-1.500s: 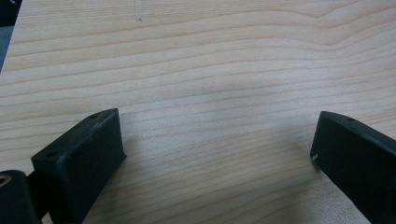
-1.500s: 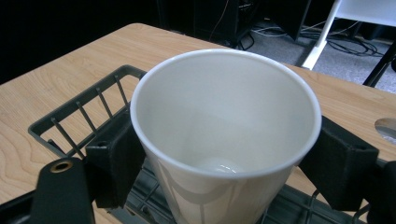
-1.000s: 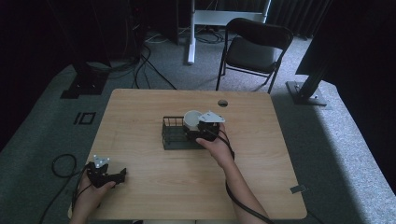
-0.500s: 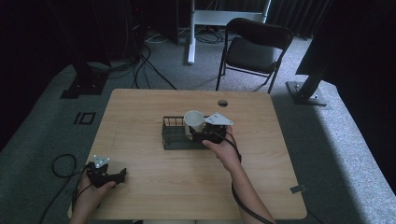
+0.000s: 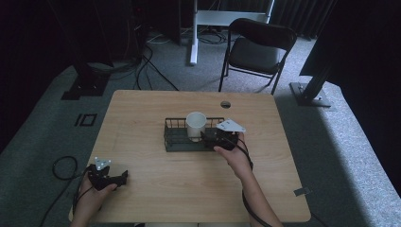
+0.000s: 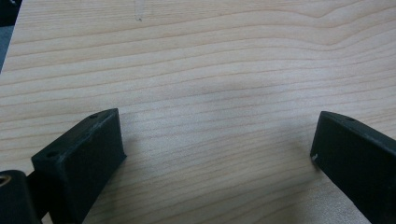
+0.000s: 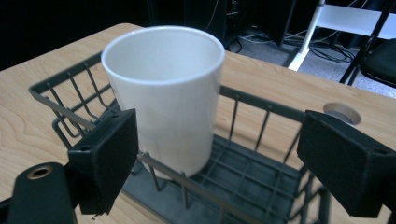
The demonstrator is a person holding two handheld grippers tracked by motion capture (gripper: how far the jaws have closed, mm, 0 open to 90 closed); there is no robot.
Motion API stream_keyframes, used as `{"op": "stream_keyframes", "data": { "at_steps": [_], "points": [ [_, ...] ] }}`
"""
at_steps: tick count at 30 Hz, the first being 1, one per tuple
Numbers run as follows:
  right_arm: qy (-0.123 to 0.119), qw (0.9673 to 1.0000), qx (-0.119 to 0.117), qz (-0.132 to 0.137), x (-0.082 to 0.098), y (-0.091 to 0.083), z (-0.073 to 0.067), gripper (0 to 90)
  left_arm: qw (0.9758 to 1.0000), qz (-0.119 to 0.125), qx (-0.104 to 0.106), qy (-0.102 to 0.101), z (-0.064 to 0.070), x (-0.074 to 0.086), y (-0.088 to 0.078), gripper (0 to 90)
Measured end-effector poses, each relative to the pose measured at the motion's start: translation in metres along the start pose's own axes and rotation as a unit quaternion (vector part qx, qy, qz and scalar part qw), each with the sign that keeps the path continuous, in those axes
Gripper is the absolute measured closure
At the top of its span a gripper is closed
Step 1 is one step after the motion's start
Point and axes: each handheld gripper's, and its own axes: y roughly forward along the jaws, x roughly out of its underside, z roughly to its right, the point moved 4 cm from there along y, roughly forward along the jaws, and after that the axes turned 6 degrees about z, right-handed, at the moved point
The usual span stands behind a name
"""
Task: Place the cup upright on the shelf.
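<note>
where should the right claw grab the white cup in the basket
Probably across the cup body just under its rim, coming from above: it stands upright in the wire basket, whose walls screen its lower half. The open right claw already faces it.

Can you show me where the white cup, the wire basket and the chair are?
white cup (image 7: 163,88): right gripper view, on its side wall.
wire basket (image 7: 261,103): right gripper view, on its far rim.
chair (image 5: 253,52): high view, on its seat.
</note>
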Motion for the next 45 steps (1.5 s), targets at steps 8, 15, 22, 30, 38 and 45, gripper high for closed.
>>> {"op": "stream_keyframes", "data": {
  "at_steps": [8,15,22,30,38,45],
  "points": [
    [0.002,1.0000,0.007,-0.005,0.011,-0.015,0.012,12.4,1.0000,0.000,0.000,0.000,0.000,0.000,0.000,2.8],
    [0.007,0.9998,0.015,-0.008,0.023,-0.026,0.022,12.4,1.0000,0.000,0.000,0.000,0.000,0.000,0.000,2.8],
    [0.015,0.9996,0.021,-0.014,0.034,-0.035,0.032,12.4,1.0000,0.000,0.000,0.000,0.000,0.000,0.000,2.8],
    [0.019,0.9990,0.034,-0.022,0.048,-0.043,0.044,12.4,1.0000,0.000,0.000,0.000,0.000,0.000,0.000,2.9],
    [0.023,0.9979,0.047,-0.039,0.065,-0.053,0.057,12.4,1.0000,0.000,0.000,0.000,0.000,0.000,0.000,2.9],
    [0.029,0.9962,0.058,-0.059,0.081,-0.066,0.070,12.4,1.0000,0.000,0.000,0.000,0.000,0.000,0.000,2.8]
  ]
}}
